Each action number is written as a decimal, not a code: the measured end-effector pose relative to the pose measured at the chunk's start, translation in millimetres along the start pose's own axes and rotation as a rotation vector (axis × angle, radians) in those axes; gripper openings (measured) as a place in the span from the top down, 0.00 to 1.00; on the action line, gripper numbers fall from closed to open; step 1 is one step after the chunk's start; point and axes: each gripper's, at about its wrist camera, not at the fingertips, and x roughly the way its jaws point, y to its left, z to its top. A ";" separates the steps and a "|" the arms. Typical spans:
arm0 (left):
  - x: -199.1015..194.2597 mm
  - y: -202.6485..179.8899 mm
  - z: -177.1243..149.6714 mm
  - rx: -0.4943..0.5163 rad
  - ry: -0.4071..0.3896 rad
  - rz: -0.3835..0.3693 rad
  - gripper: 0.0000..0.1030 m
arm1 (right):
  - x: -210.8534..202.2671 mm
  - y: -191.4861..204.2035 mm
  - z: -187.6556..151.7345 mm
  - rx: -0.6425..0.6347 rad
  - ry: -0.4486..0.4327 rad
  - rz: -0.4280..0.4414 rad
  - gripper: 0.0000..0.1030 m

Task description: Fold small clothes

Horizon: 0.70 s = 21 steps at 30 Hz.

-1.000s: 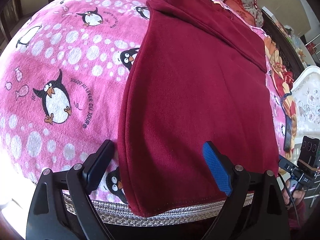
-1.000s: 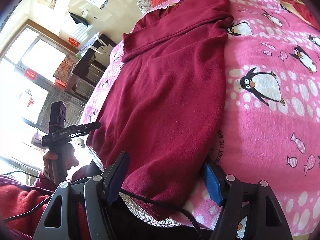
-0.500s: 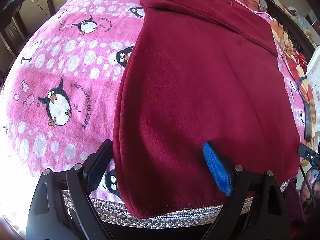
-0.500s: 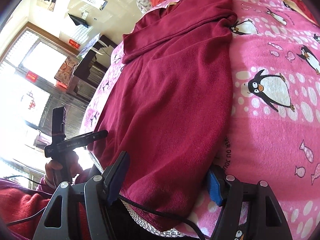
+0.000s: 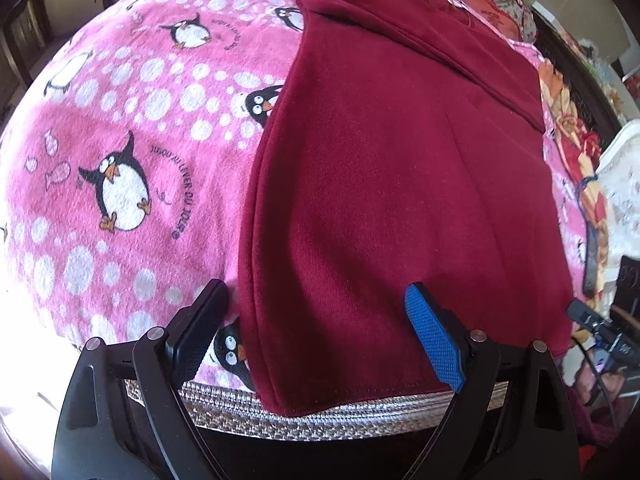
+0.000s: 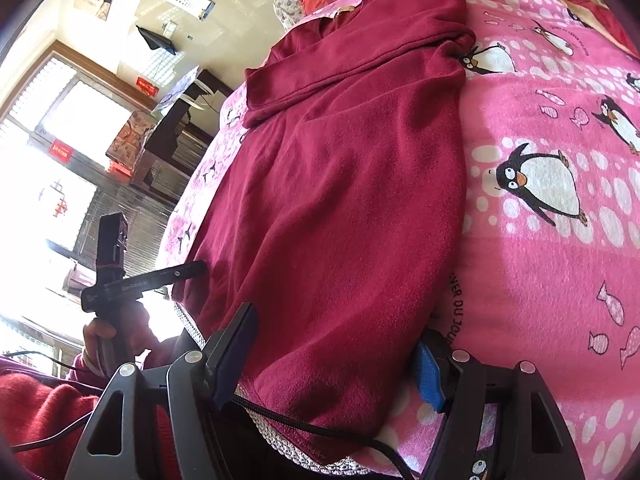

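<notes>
1. The left gripper [image 5: 316, 334] has a glossy black frame with two angled arms, each with triangular cut-outs, and round silver screws at the joints.
2. Its fingers differ: one pad [image 5: 434, 342] is bright blue with a fine dotted texture, the other is black.
3. The right gripper [image 6: 334, 354] has the same black frame, silver screws, one blue pad and one dark pad.
4. A black cable [image 6: 320, 432] runs across its base.
5. In the right wrist view, the left hand [image 6: 116, 340] shows bare skin around a black handle with small white lettering.
6. The sleeve [image 6: 44, 412] is fuzzy red.
</notes>
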 end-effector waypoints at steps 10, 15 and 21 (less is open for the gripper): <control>-2.9 7.4 1.4 -0.063 0.005 -0.003 0.12 | 4.0 -4.8 5.5 0.030 0.037 0.017 0.33; 5.2 -5.2 5.9 -0.061 0.012 0.035 0.09 | 2.5 -6.2 6.3 0.015 0.071 0.040 0.33; 14.6 -16.8 10.6 -0.066 -0.003 0.074 0.03 | 3.3 -17.5 9.6 0.027 0.113 0.112 0.33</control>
